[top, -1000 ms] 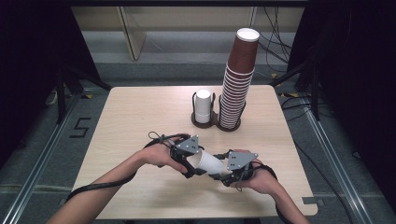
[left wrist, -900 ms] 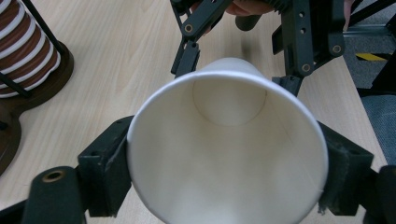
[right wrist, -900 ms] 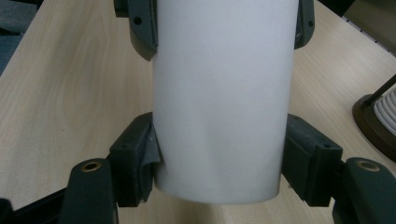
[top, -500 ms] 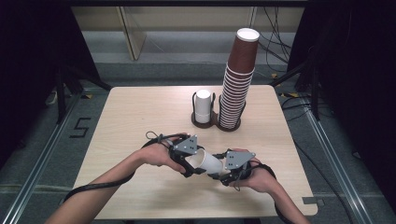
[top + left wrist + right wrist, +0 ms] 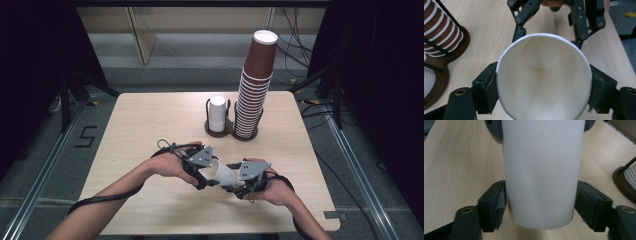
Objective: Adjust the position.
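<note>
Around a pale wooden desk (image 5: 150, 125) lies grey floor and dark surroundings. Near the desk's front edge, a white paper cup (image 5: 222, 174) lies sideways: the left fingers (image 5: 485, 93) clamp its rim, while the right fingers (image 5: 492, 207), just opening, flank its base, left pad touching.

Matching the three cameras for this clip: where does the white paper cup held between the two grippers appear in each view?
High view: the white cup lies on its side, low centre, between the left gripper and right gripper.
Left gripper view: centre, its open mouth facing the camera, between the jaws.
Right gripper view: centre, its outer wall, base end nearest.
Shared landmark: the brown cup stack, at left and right edge.
</note>
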Available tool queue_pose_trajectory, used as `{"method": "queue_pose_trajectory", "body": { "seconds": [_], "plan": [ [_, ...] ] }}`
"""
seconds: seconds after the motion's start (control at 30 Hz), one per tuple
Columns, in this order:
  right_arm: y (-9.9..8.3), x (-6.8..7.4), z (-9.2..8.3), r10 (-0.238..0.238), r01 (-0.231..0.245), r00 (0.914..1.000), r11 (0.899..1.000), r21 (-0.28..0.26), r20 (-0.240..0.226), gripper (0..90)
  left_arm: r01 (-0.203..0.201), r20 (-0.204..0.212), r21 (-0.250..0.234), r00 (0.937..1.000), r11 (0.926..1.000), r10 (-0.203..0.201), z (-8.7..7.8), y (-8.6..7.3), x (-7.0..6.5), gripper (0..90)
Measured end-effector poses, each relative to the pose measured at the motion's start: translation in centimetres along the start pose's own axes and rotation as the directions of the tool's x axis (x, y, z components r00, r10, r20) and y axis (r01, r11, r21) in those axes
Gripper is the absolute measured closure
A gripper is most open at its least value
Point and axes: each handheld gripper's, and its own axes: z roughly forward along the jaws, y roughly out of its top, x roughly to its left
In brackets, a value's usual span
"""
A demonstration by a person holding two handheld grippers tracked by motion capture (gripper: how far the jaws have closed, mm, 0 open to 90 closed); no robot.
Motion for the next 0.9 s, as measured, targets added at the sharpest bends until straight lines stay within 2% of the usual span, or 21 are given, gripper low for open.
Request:
{"method": "queue_pose_trajectory", "body": {
  "seconds": [0.03,0.1,0.13,0.17,0.23,0.27,0.33,0.37,0.43,0.53,0.57,0.6,0.63,0.73,0.83,0.9],
  "plan": [
    [0.0,0.0,0.0,0.015,-0.015,0.9999,1.000,0.012,0.000,25.5,-0.017,-0.006,0.019,0.9998,0.9997,0.017,-0.1,0.2,0.0,24.3],
    [0.0,-0.1,0.0,-0.011,0.010,0.9998,1.000,0.017,0.015,21.7,-0.042,0.000,0.079,0.9991,0.9960,0.043,-0.4,0.7,0.1,24.2],
    [0.0,0.0,-0.1,0.018,-0.019,0.9996,1.000,0.023,0.019,19.9,-0.051,-0.019,0.090,0.9984,0.9947,0.053,-0.5,1.0,0.1,24.1],
    [-0.1,0.0,-0.1,0.027,-0.028,0.9993,0.999,0.027,0.025,19.0,-0.058,-0.022,0.117,0.9979,0.9914,0.061,-0.5,1.2,0.1,24.1],
    [-0.3,0.0,-0.3,0.048,-0.049,0.9981,0.998,0.032,0.040,17.4,-0.098,-0.044,0.181,0.9932,0.9786,0.107,-0.7,1.8,0.1,24.1],
    [-0.4,0.0,-0.4,0.064,-0.066,0.9968,0.997,0.036,0.049,16.9,-0.096,-0.041,0.203,0.9935,0.9745,0.106,-0.7,2.0,0.0,24.1],
    [-0.6,0.0,-0.6,0.071,-0.073,0.9958,0.997,0.037,0.058,16.8,-0.117,-0.042,0.261,0.9902,0.9582,0.133,-0.7,2.4,0.0,23.9],
    [-0.7,0.2,-0.8,0.100,-0.103,0.9927,0.994,0.040,0.068,16.8,-0.116,-0.036,0.275,0.9908,0.9544,0.130,-0.7,2.6,0.0,23.9],
    [-0.9,-0.1,-0.8,0.070,-0.072,0.9951,0.997,0.031,0.071,16.9,-0.118,-0.025,0.298,0.9911,0.9472,0.131,-0.6,2.8,0.1,23.9],
    [-1.2,0.2,-1.1,0.110,-0.112,0.9908,0.993,0.033,0.079,16.9,-0.137,-0.016,0.343,0.9883,0.9295,0.151,-0.5,3.1,0.2,23.9],
    [-1.3,0.1,-1.0,0.089,-0.091,0.9924,0.995,0.026,0.085,16.9,-0.123,-0.019,0.340,0.9903,0.9322,0.138,-0.4,3.1,0.1,23.9],
    [-1.3,0.2,-1.0,0.104,-0.107,0.9913,0.994,0.028,0.081,16.9,-0.139,-0.011,0.366,0.9881,0.9200,0.154,-0.4,3.3,0.2,23.9],
    [-1.4,0.2,-1.0,0.105,-0.108,0.9909,0.994,0.028,0.085,16.9,-0.146,-0.007,0.385,0.9868,0.9112,0.162,-0.3,3.4,0.2,23.9],
    [-1.3,0.3,-0.8,0.122,-0.125,0.9885,0.992,0.024,0.090,17.0,-0.160,-0.002,0.423,0.9841,0.8921,0.177,-0.2,3.7,0.3,23.8],
    [-0.9,0.4,-0.6,0.113,-0.116,0.9898,0.993,0.021,0.086,17.2,-0.163,0.009,0.439,0.9841,0.8837,0.177,-0.1,4.0,0.4,23.9],
    [-0.6,0.5,-0.4,0.111,-0.112,0.9905,0.994,0.015,0.081,17.2,-0.174,0.016,0.452,0.9821,0.8750,0.188,-0.1,4.1,0.4,23.9]
  ]
}}
